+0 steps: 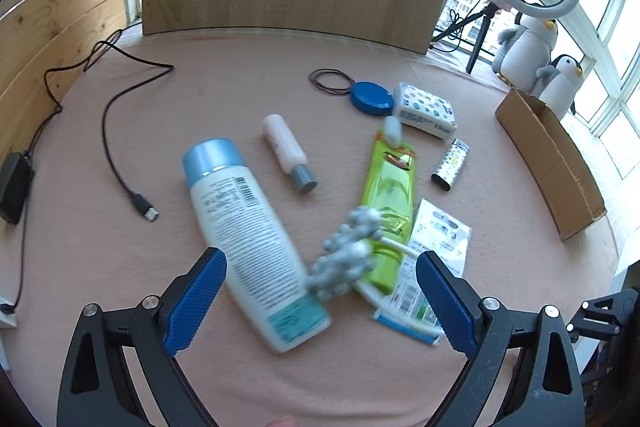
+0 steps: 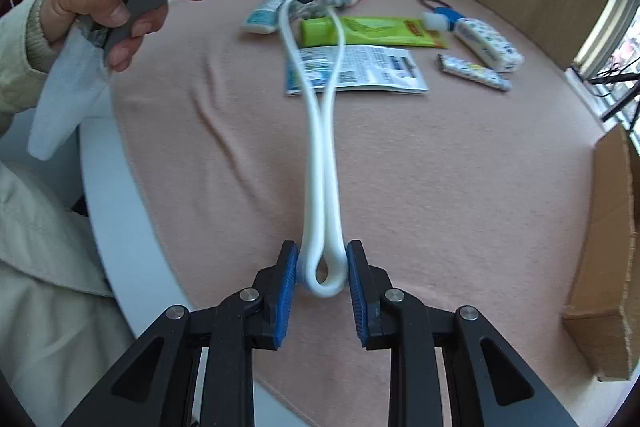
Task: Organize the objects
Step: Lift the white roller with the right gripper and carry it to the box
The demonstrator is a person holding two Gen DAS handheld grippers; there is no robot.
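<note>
Right gripper [image 2: 322, 283] — jaws closed on the looped end of the white massager [image 2: 320, 131], pads pressing either side of the bend. The thing is a long U of white plastic rod; its two arms run away from the gripper toward the middle of the desk [image 2: 460, 163] and end in clusters of grey roller balls [image 1: 346, 255], which sit among the other items by the big white bottle [image 1: 248, 243] and over the green tube [image 1: 390, 195].

Handling, as a guess: light, springy rather than rigid; the arms look to flex toward each other under the squeeze. Smooth rod, so it may slip or twist in the pads. The loop is a fair hold, but the ball end is far out and will swing and may snag the printed sachet [image 2: 360, 67] beneath it.

Left gripper [image 1: 320, 301] — jaws wide apart, holding nothing, poised low over the bottle's foot and the roller balls. In the right wrist view the person's hand [image 2: 108, 15] wraps its handle, a finger along the trigger, sleeve at the desk's left edge; the tool points down at a slant toward the ball end.

Cardboard box [image 1: 552, 163] stands open at the desk's right edge — the likely destination, though nothing confirms it.
</note>
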